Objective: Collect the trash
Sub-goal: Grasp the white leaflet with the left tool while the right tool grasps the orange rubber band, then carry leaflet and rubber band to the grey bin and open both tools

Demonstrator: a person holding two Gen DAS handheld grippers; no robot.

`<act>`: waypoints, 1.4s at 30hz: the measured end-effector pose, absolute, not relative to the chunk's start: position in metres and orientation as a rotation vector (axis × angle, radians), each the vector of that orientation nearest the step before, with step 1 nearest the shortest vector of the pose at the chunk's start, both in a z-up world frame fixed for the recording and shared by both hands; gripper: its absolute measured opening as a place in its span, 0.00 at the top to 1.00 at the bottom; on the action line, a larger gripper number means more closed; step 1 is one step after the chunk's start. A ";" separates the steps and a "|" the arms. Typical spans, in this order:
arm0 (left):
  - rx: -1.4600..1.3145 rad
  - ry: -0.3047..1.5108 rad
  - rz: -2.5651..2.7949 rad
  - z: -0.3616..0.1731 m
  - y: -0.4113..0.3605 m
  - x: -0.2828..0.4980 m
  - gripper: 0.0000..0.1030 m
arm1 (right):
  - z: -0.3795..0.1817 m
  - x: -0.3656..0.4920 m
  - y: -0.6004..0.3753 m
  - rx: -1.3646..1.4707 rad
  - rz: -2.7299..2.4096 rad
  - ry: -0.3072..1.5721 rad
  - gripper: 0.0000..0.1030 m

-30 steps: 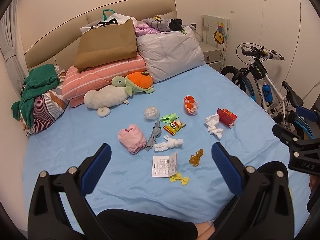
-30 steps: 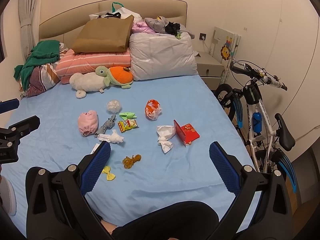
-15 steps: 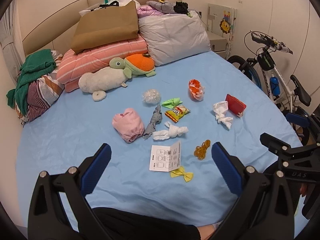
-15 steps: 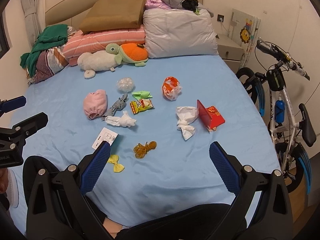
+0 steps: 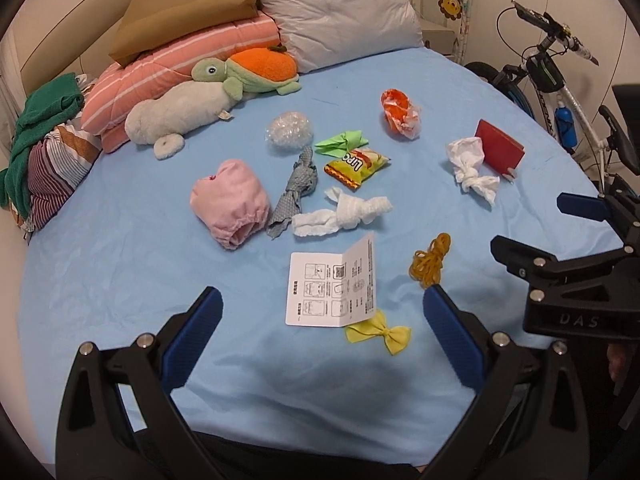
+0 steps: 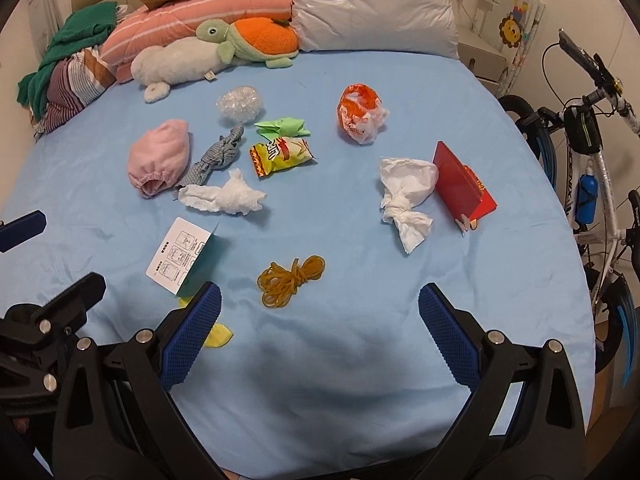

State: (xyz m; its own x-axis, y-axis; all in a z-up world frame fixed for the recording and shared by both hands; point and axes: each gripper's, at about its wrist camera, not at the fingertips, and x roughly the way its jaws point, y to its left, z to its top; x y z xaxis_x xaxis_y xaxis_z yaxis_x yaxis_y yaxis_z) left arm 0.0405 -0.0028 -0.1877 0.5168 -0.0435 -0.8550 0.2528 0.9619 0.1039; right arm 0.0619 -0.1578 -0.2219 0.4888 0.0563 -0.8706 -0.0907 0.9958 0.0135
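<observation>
Both grippers, left gripper [image 5: 320,316] and right gripper [image 6: 318,312], hover spread and empty over the bed [image 5: 120,280]. The folded leaflet [image 5: 334,286] lies just ahead of the left one, long axis running away; the rubber bands [image 6: 290,280] lie just ahead of the right.

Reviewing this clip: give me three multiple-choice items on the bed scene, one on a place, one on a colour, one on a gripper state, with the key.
1. The folded leaflet lies
A. beside the yellow bow
B. on the grey pillow
C. under the plush turtle

2. The bed sheet is
A. white
B. light blue
C. green

3. The left gripper is
A. shut on a tissue
B. shut and empty
C. open and empty

Key: 1 A, the bow sits at the leaflet's near corner. 2 B, the sheet is blue throughout. 3 C, its blue fingers stand wide apart with nothing between.
</observation>
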 end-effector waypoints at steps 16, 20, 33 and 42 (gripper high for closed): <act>0.250 1.162 -0.179 -0.291 -0.008 0.097 0.15 | -0.334 0.122 -0.140 -0.067 0.047 1.200 0.09; 0.201 1.269 -0.222 -0.317 -0.006 0.110 0.77 | -0.346 0.124 -0.131 -0.065 0.092 1.217 0.50; 0.241 1.209 -0.221 -0.302 -0.009 0.106 0.99 | -0.330 0.113 -0.131 -0.059 0.158 1.156 0.79; 0.230 1.145 -0.194 -0.261 0.005 0.089 0.99 | -0.299 0.099 -0.134 -0.046 0.155 1.103 0.79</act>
